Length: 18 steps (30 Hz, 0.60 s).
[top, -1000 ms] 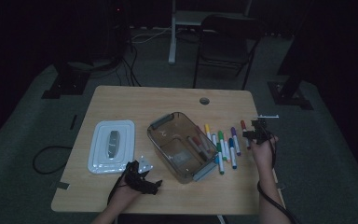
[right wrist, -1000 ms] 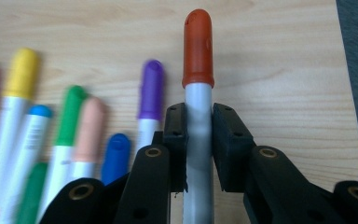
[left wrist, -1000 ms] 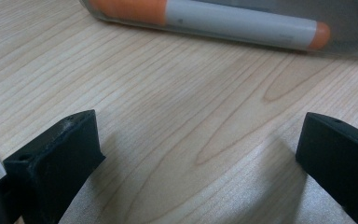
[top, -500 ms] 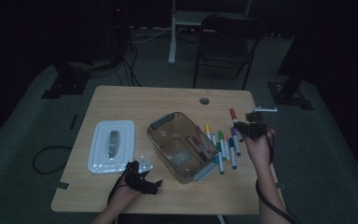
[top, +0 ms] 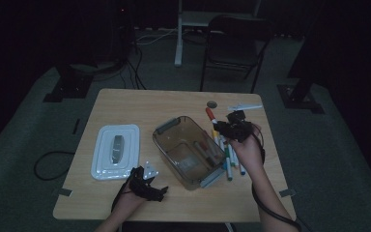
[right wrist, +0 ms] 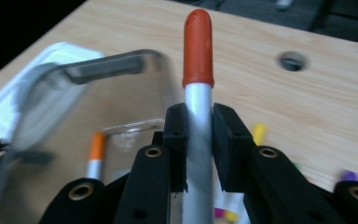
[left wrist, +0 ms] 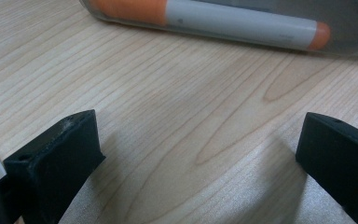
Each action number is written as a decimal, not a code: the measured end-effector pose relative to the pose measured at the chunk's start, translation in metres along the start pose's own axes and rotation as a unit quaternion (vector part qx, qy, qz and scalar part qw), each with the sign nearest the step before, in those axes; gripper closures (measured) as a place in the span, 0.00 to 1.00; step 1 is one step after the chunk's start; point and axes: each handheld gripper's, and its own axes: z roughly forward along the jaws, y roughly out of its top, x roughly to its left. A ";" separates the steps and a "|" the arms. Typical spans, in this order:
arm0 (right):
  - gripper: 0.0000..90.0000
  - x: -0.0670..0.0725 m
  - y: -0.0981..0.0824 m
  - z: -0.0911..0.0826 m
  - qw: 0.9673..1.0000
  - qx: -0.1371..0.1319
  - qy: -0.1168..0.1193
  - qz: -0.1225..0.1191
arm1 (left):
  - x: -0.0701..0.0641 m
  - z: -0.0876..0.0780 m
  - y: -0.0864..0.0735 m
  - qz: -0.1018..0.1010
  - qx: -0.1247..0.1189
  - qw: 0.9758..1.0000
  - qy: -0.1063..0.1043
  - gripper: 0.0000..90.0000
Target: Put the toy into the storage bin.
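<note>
Red-capped marker (right wrist: 198, 93) sits clamped between the right gripper (top: 233, 126) jaws, raised over the table's right side just beside the clear bin (top: 189, 151) — held near its middle, it could pivot and miss — while the left gripper (top: 146, 183) rests open near the front edge.

1. The table (top: 125, 104) is pale wood with a clear grain and a smooth, matt face.
2. The bin (top: 189, 150) looks like smoky see-through plastic, faintly glossy (its end clips are grey).
3. The lid (top: 116, 151) is white plastic with a soft sheen.
4. The red-capped marker (right wrist: 198, 84) has a smooth silvery-grey barrel and a shiny plastic cap.
5. The pads (right wrist: 176, 135) of the right gripper (right wrist: 199, 140) are matt black, rubbery and slightly grainy.
6. The left gripper (left wrist: 200, 158) has matt black blocks with dusty, scuffed edges.
</note>
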 end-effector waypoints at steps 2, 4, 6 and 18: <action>0.85 0.011 0.003 0.004 1.000 0.006 0.013 -0.010 | 0.000 0.000 0.000 0.001 0.001 1.000 0.000 0.00; 0.85 0.022 0.006 0.009 0.999 0.015 0.031 -0.019 | 0.000 0.000 0.000 0.001 0.001 1.000 0.000 0.00; 0.85 0.031 0.007 0.015 0.998 0.021 0.042 -0.031 | 0.000 0.000 0.000 0.001 0.001 1.000 0.000 0.00; 0.85 0.078 0.007 0.065 0.988 0.097 0.093 -0.071 | 0.000 0.000 0.000 0.000 0.001 1.000 -0.001 0.00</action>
